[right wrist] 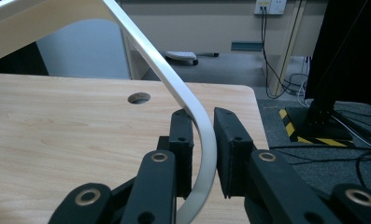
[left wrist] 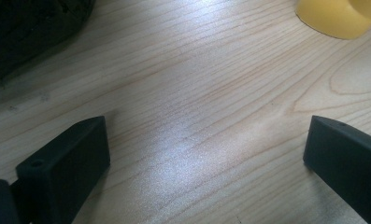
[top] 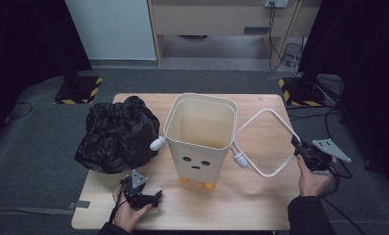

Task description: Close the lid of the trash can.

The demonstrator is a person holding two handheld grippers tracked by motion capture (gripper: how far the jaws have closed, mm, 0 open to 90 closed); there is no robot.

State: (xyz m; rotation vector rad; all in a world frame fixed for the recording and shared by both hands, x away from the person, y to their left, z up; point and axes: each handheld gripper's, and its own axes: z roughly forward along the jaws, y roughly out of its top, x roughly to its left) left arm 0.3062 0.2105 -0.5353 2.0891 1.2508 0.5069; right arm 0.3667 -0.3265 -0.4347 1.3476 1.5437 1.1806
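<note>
Black bag [top: 117,134]: crumpled plastic at the table's [top: 260,205] far left, beside the bin.
Left gripper [top: 144,197]: your jaws stand wide over bare wood at the near left, gripping nothing.
Bin [top: 200,139]: cream, upright at centre, between your hands.
Handle [top: 268,142]: white loop swung out to the bin's right.
Right gripper [right wrist: 203,149]: your pads pinch the handle's outer bend at the right edge.

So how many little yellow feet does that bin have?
2. Both yellow feet sit under the front of the bin: one at the left, one at the right. More may be hidden behind.
</note>
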